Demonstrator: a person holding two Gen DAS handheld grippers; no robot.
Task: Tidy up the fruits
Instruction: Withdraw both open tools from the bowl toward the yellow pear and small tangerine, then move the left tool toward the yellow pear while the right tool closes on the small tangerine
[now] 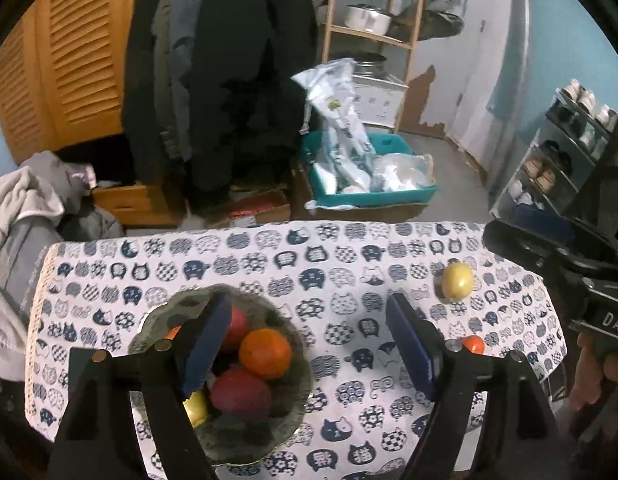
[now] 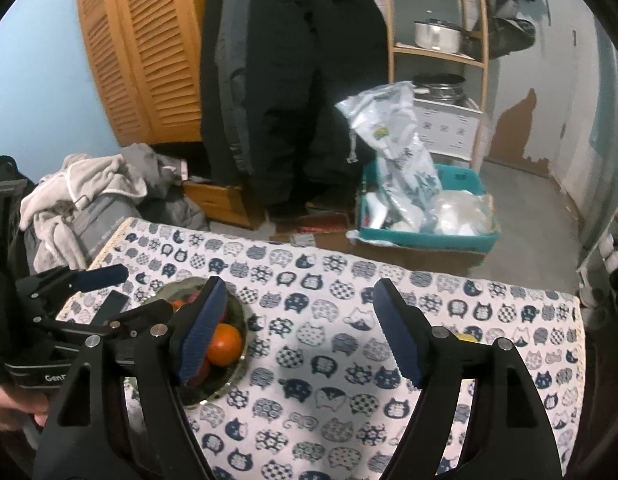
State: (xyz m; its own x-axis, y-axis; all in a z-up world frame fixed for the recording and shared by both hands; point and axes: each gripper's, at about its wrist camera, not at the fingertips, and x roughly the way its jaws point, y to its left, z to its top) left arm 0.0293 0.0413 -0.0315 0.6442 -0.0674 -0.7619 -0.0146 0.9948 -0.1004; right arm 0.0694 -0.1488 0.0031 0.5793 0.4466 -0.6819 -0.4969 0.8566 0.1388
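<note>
Your left gripper (image 1: 309, 344) hovers above surface (image 1: 333, 280), jaws released, nothing between them. Left finger overlaps bowl (image 1: 297, 364) holding orange (image 1: 265, 353), two red fruits, and yellow fruit low at left. Yellow apple (image 1: 457, 281) sits loose on cat-print cloth, well right of bowl. Small orange fruit (image 1: 473, 344) peeks from behind your right finger. Your right gripper (image 2: 297, 332) also spread wide, gripping nothing, over cloth beside bowl (image 2: 235, 372).
</note>
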